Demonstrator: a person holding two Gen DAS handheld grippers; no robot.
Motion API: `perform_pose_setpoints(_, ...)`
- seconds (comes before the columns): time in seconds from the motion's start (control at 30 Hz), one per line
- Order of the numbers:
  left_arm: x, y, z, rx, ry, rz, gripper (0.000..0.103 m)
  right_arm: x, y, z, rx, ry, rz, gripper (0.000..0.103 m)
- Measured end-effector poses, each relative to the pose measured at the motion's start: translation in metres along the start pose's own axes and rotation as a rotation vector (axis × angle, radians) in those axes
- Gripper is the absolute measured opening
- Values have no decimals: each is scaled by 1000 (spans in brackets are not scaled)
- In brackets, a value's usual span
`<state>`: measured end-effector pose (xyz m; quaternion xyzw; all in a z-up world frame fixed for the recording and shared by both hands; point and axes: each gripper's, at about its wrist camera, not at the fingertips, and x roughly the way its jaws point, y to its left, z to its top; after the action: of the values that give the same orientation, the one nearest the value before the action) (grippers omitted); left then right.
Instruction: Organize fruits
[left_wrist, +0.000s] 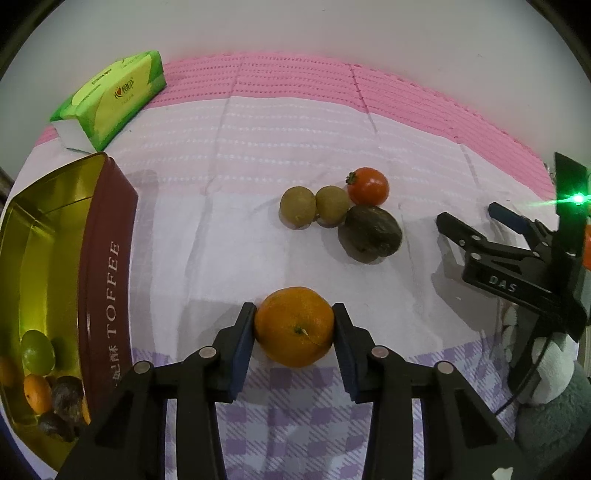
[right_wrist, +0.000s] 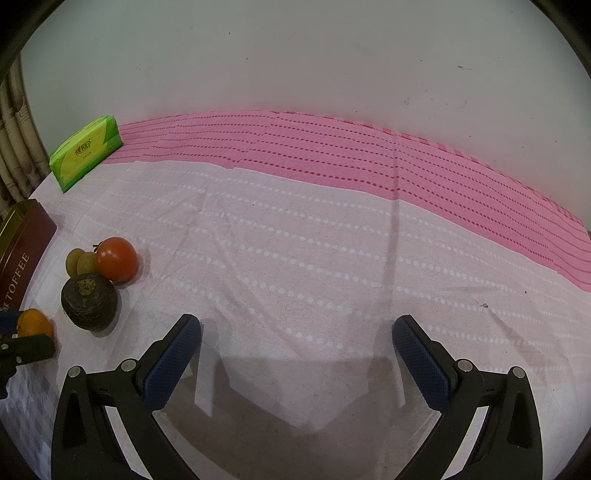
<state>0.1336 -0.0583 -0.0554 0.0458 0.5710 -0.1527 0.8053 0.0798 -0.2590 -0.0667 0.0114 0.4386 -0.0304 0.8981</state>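
Left wrist view: the left gripper (left_wrist: 294, 325) clenches the orange (left_wrist: 294, 326) on the tabletop (left_wrist: 229, 236), likely to carry it to the toffee tin (left_wrist: 107, 280) at 9 o'clock, whose fruit is partly cut off. Right gripper (right_wrist: 295, 350) hangs released over bare cloth.

My toffee tin (left_wrist: 107, 280) runs off the left edge, and the fruits heaped in its near corner (left_wrist: 44, 387) sit too dark to name. In my right wrist view, my left claw (right_wrist: 22, 347) hides half the orange (right_wrist: 33, 323), and the tomato (right_wrist: 116, 258) covers one small green fruit (right_wrist: 86, 261).
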Motion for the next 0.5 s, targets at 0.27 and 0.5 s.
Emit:
perform_pose_setpoints(0.27, -34, 12, -11, -35, -62, -5, 37, 0, 0, 0, 0, 0, 0, 103)
perform_pose_setpoints(0.5, -66, 41, -19, -96, -119, 22, 37, 0, 0, 0, 1, 0, -1, 103)
